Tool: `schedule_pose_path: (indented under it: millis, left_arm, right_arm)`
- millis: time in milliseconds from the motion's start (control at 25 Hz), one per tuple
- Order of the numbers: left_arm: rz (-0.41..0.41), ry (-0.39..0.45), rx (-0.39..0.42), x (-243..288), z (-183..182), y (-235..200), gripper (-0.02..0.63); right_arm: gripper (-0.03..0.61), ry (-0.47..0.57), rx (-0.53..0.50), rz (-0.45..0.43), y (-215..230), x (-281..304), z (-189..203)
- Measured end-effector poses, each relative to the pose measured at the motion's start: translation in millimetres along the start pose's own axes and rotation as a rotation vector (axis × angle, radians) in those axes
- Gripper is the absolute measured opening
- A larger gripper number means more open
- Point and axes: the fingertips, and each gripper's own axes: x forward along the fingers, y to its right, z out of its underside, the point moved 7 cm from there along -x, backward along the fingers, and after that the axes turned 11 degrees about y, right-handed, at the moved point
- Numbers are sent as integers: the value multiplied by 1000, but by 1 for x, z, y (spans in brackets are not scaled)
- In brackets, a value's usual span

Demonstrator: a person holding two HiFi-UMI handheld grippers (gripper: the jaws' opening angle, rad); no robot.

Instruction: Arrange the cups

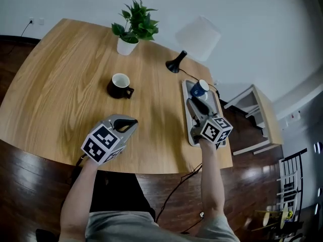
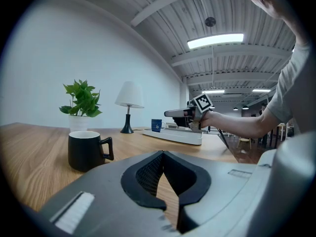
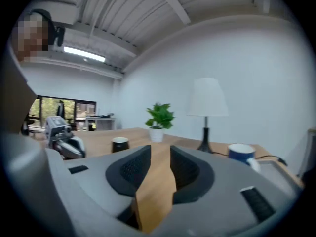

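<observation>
A black cup [image 1: 120,84] with a white inside stands upright in the middle of the wooden table [image 1: 60,79]; the left gripper view has this black cup [image 2: 86,150] to the left of the jaws. A blue cup [image 1: 200,88] stands at the far end of a white tray [image 1: 185,116] at the table's right edge. My right gripper [image 1: 194,103] hovers over the tray just short of the blue cup [image 3: 242,152], jaws slightly apart with nothing between them. My left gripper [image 1: 132,121] rests near the front edge, its tips touching, empty.
A potted plant [image 1: 132,29] and a black-based lamp with a white shade [image 1: 194,39] stand at the back of the table. A pale side table [image 1: 260,117] sits off the right edge. A cable runs behind the tray.
</observation>
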Motion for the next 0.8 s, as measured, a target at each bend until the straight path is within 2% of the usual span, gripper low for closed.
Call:
schedule_pose_path:
  millis: [80, 160, 280, 560, 800]
  left_arm:
    - [0, 0, 0, 2, 1, 0, 9]
    - [0, 1, 0, 3, 1, 0, 9]
    - [0, 2, -3, 3, 1, 1, 9]
    - [4, -5, -2, -4, -1, 3, 8]
    - [-1, 3, -5, -15, -2, 5, 8]
  right_arm:
    - [117, 1, 15, -149, -58, 15, 14]
    - [117, -7, 14, -259, -104, 31, 31]
    - [117, -32, -11, -344, -144, 53, 51]
    - [114, -56, 97, -334, -150, 69, 73]
    - [114, -60, 95, -359, -150, 74, 73]
